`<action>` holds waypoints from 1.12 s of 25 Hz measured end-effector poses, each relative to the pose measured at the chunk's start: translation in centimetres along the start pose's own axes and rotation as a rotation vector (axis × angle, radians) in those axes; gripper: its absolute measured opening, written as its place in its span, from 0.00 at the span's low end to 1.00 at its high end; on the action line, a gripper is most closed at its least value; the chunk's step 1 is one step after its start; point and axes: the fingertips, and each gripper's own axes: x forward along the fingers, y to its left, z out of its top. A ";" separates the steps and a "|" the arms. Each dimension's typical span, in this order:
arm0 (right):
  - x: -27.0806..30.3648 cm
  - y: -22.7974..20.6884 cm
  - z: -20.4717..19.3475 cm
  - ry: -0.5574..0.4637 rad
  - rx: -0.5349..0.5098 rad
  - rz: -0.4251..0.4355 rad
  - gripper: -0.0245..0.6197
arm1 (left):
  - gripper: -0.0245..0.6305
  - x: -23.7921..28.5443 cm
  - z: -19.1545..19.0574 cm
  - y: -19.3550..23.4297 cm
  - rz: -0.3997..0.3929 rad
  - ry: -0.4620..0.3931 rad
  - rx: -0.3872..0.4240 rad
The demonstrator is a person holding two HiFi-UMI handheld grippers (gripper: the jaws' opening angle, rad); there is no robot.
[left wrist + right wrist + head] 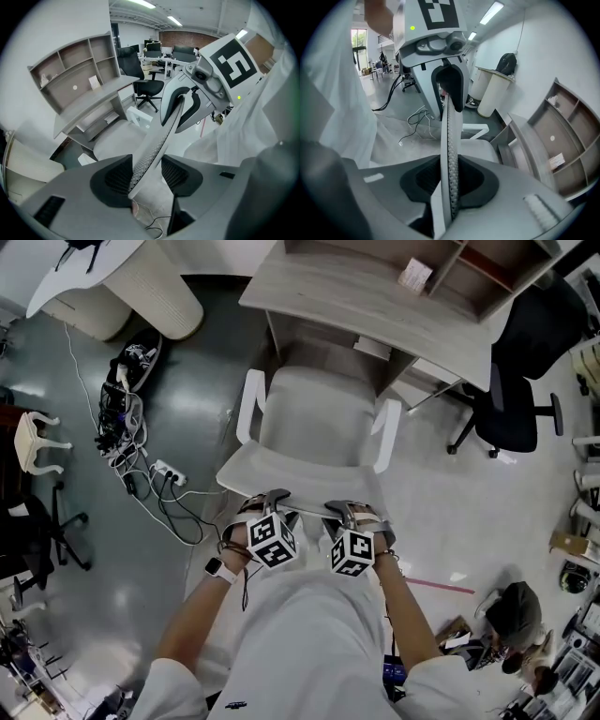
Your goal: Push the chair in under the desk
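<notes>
A white chair [314,418] faces the grey desk [366,296], its seat front near the desk edge. The top of its backrest [291,474] lies just in front of both grippers. My left gripper [267,501] straddles that top edge. In the left gripper view the mesh backrest edge [154,145] runs between the jaws of the left gripper [146,174], with a gap beside the right pad. My right gripper [349,512] is shut on the same edge. In the right gripper view the backrest edge [450,140] fills the space between the right gripper's [450,180] pads.
A black office chair [516,399] stands to the right of the desk. A power strip with tangled cables [141,465] lies on the floor at the left. A white ribbed bin [155,292] stands at the back left. A shelf unit [469,268] sits on the desk.
</notes>
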 end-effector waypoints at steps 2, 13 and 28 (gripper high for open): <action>0.1 -0.9 -0.2 -0.004 -0.003 0.008 0.19 | 0.33 0.3 0.6 0.6 0.004 0.001 -0.008; 0.7 -5.7 -1.3 -0.004 -0.026 -0.015 0.18 | 0.33 1.7 3.7 3.9 0.022 -0.018 -0.024; 0.7 -10.0 -2.8 -0.009 -0.019 0.012 0.18 | 0.34 3.1 7.3 6.5 0.030 -0.018 -0.022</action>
